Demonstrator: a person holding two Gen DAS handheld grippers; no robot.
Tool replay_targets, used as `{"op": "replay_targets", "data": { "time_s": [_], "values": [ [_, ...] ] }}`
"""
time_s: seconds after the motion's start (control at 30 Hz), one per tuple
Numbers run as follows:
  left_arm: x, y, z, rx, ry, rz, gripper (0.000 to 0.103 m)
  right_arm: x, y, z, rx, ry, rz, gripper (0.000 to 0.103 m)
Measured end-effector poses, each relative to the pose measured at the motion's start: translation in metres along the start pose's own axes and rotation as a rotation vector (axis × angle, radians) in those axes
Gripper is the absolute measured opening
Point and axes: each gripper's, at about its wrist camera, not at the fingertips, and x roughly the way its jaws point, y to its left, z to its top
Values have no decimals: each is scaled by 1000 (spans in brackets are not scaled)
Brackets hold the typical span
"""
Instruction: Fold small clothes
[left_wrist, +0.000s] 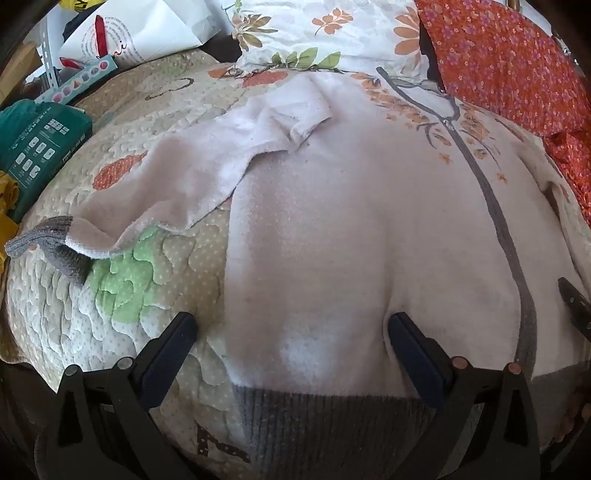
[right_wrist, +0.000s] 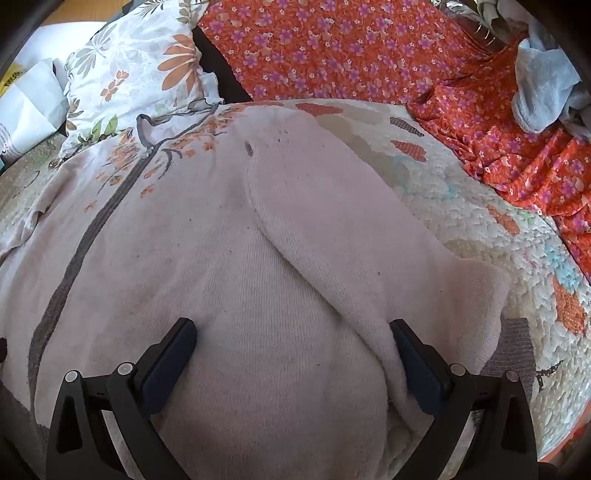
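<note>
A pale pink zip-up knit sweater (left_wrist: 351, 229) with grey ribbed hem, grey zipper band and orange flower print lies flat on a quilted bedspread (left_wrist: 74, 302). Its left sleeve (left_wrist: 177, 184) stretches out to the left, ending in a grey cuff (left_wrist: 48, 243). My left gripper (left_wrist: 291, 328) is open, jaws wide, over the sweater's lower left part just above the hem. In the right wrist view the sweater (right_wrist: 207, 258) has its right sleeve (right_wrist: 332, 236) lying diagonally over the body. My right gripper (right_wrist: 291, 332) is open over the lower body, its right finger beside the sleeve.
A floral pillow (left_wrist: 317, 33) and an orange flowered cloth (left_wrist: 509, 59) lie at the far side. A green package (left_wrist: 33, 136) and white paper bag (left_wrist: 129, 33) sit at the left. A light blue garment (right_wrist: 543, 88) lies at the far right.
</note>
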Motion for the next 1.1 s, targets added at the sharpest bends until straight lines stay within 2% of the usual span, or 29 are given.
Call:
{"op": "replay_targets", "data": {
  "time_s": [0.27,1.1],
  "values": [
    [2,5,-4,11,-31,4,103,0,0,0,1,2,1,103],
    [0,3,-3,5,-21,4,103,-1,0,-2,-1,-2,-1,103]
  ]
}}
